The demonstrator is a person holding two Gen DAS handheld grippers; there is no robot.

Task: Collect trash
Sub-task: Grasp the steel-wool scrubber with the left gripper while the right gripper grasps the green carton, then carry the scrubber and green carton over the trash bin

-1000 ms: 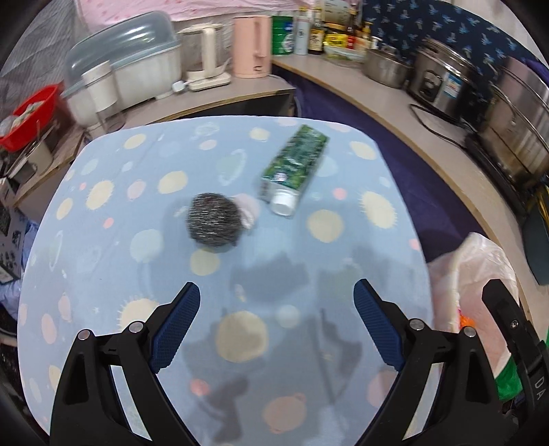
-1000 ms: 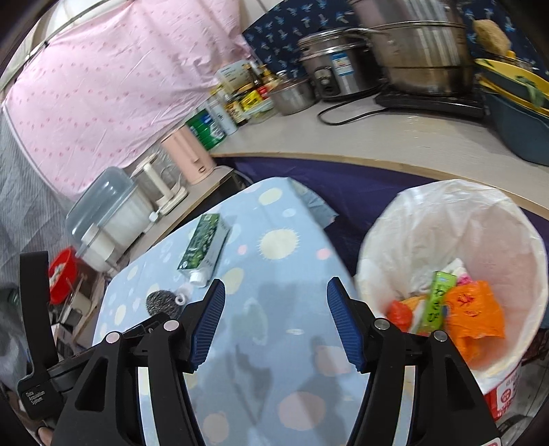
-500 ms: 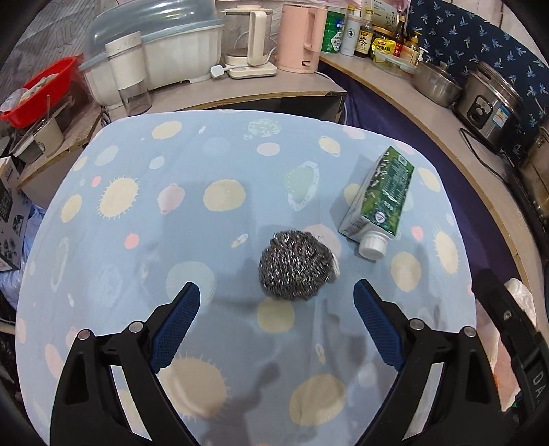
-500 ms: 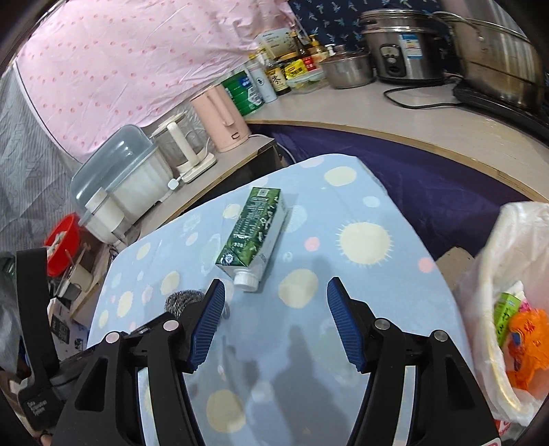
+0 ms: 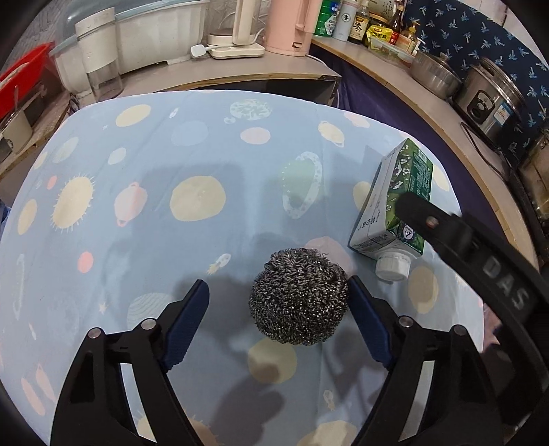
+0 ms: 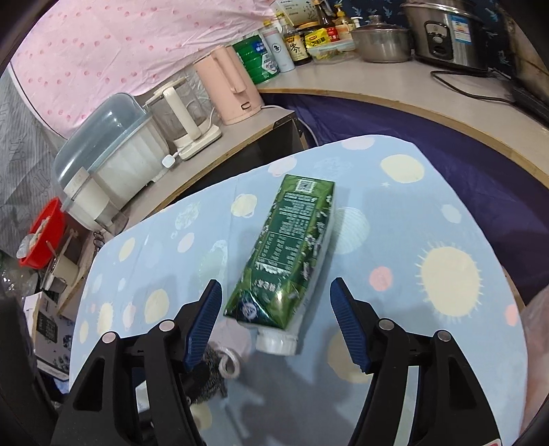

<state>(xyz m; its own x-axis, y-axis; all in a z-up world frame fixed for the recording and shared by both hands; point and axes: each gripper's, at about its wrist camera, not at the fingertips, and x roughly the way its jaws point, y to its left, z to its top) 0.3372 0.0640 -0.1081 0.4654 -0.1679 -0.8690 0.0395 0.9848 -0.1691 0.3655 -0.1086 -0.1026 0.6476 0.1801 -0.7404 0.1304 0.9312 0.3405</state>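
A steel wool scrubber (image 5: 299,295) lies on the blue patterned tablecloth (image 5: 171,164). My left gripper (image 5: 278,302) is open, its fingers on either side of the scrubber, the right finger close against it. A green drink carton (image 6: 288,250) with a white cap lies on its side beside the scrubber; it also shows in the left wrist view (image 5: 394,202). My right gripper (image 6: 276,302) is open with its fingers on either side of the carton's cap end. Part of the scrubber (image 6: 209,377) shows behind my right gripper's left finger.
A counter runs behind the table with a pink kettle (image 6: 230,85), a white blender (image 6: 182,116), a covered dish rack (image 6: 103,147), bottles and steel pots (image 6: 442,31). A red basket (image 6: 44,233) sits at left. A white bag edge (image 6: 538,329) shows at right.
Both grippers moved forward over the table. The left one came up around the scrubber. The right one swung away from the trash bag and came up to the carton.
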